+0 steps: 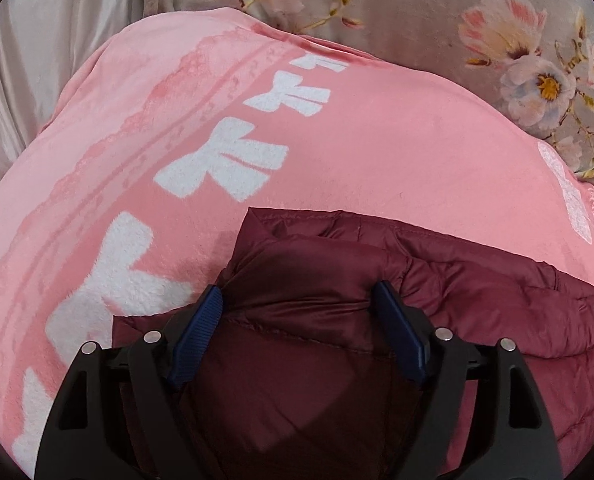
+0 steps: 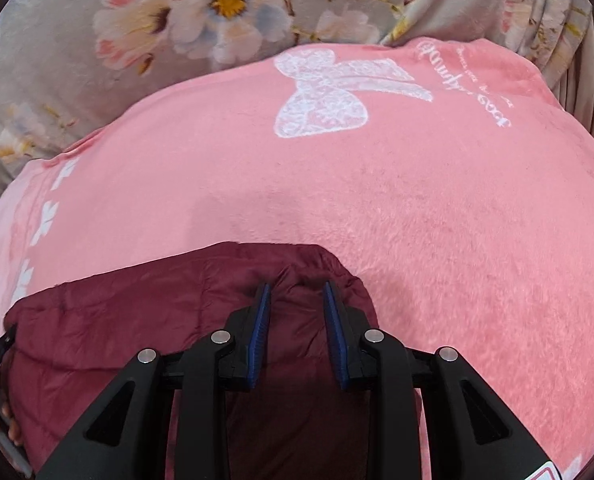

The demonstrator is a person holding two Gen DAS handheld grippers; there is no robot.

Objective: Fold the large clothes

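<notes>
My left gripper [image 1: 299,294] stands wide open over the maroon puffer jacket [image 1: 437,312], its blue pads [image 1: 199,332] apart, one on either side of a raised fold of the quilted fabric; the pads touch the cloth at their tips, but I cannot tell that they pinch anything. My right gripper [image 2: 297,292] is open more narrowly, with a bunched hump of the same jacket [image 2: 137,312] rising between its fingertips [image 2: 261,300]; whether it truly has a hold there, I cannot tell. The jacket lies directly beneath both grippers, folded into a compact bundle whose far edge sits just ahead of the fingertips. It rests on a pink fleece blanket [image 1: 377,148] printed with white bows [image 1: 225,168], and ahead of my right gripper a large lacy white bow [image 2: 329,96] with script beside it. Beyond the blanket lies a grey floral bedsheet [image 2: 77,52].
</notes>
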